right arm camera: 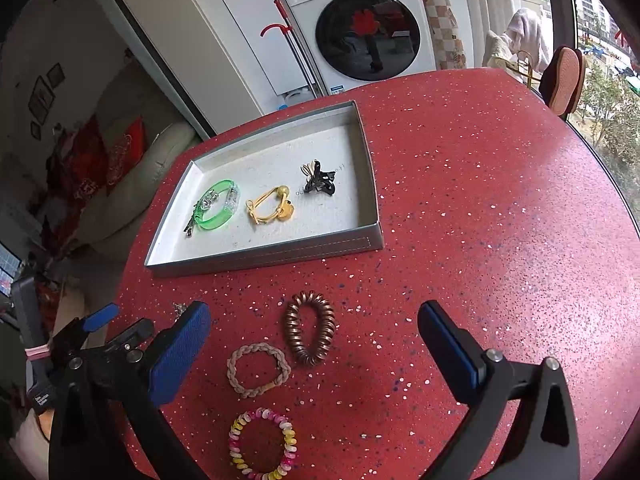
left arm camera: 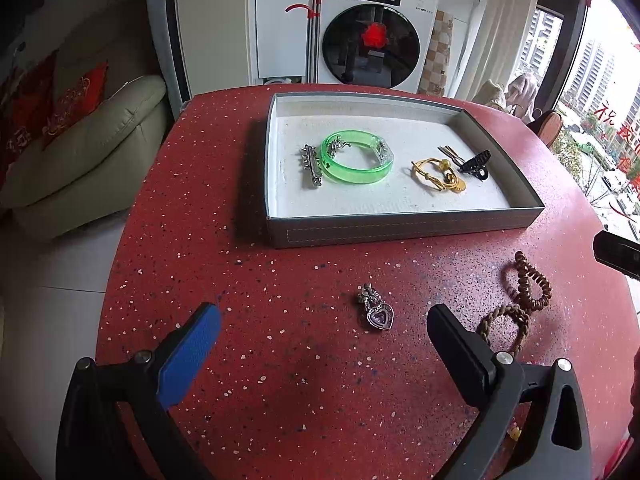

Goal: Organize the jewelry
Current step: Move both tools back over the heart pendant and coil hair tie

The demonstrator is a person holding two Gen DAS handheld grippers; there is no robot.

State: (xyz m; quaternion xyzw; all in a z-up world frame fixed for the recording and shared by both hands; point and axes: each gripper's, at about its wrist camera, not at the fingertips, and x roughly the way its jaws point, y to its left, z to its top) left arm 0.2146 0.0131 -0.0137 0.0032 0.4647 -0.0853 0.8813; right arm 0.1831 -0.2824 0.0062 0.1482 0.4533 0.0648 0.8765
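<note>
A grey tray point(left arm camera: 400, 227) point(right arm camera: 280, 254) on the red table holds a green bangle point(left arm camera: 356, 162) point(right arm camera: 218, 210), a silver clip point(left arm camera: 311, 168), a yellow cord piece point(left arm camera: 436, 176) point(right arm camera: 272, 206) and a black claw clip point(left arm camera: 476, 164) point(right arm camera: 318, 180). On the table in front of my open left gripper point(left arm camera: 324, 324) lies a silver heart pendant point(left arm camera: 376, 308). My right gripper point(right arm camera: 314, 322) is open above a brown coil hair tie point(right arm camera: 310, 334) point(left arm camera: 528, 280) and a braided tan band point(right arm camera: 258, 370) point(left arm camera: 506, 326). A pink-yellow coil band point(right arm camera: 262, 444) lies nearest.
The red speckled table point(right arm camera: 480, 240) curves off at left and right. A sofa point(left arm camera: 92, 160) stands left, a washing machine point(left arm camera: 368, 36) behind the table, a window on the right. The left gripper point(right arm camera: 104, 320) shows at the right wrist view's left edge.
</note>
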